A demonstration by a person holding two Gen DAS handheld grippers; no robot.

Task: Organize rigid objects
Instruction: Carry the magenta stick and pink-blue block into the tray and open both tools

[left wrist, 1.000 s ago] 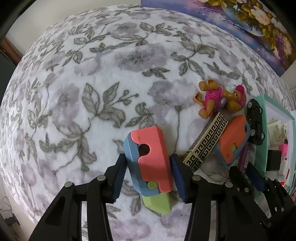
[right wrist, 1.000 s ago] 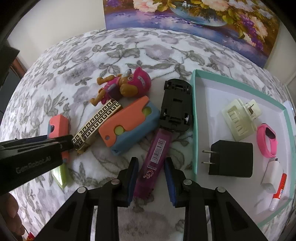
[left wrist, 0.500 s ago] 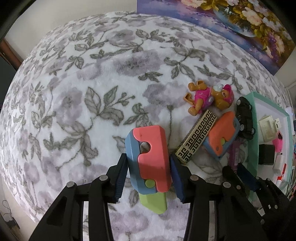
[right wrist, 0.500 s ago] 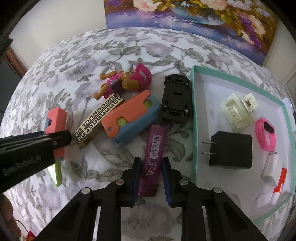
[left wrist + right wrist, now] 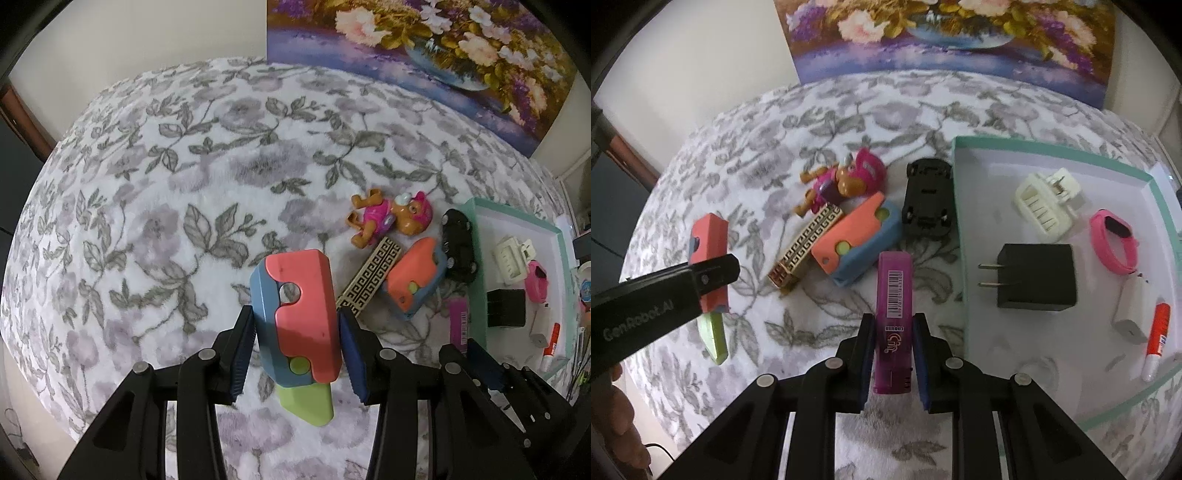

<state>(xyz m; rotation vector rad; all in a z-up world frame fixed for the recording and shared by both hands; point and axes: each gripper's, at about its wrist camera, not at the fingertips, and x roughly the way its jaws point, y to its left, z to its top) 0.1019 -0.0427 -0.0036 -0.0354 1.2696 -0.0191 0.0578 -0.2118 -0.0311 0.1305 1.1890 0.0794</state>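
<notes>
Your right gripper [image 5: 893, 363] has just been closing and is now clamping the purple lighter [image 5: 894, 317], lifting it off the floral bedspread [image 5: 849, 110]. Your left gripper [image 5: 297, 354] is gripping the coral-and-blue toy knife [image 5: 299, 314], raised too. Both are heading, I judge, for the teal tray [image 5: 960, 221]. Only the right view is showing the tray's contents clearly.

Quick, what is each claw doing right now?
Left claw: closed on the coral-and-blue toy knife.
Right claw: closed on the purple lighter.
</notes>
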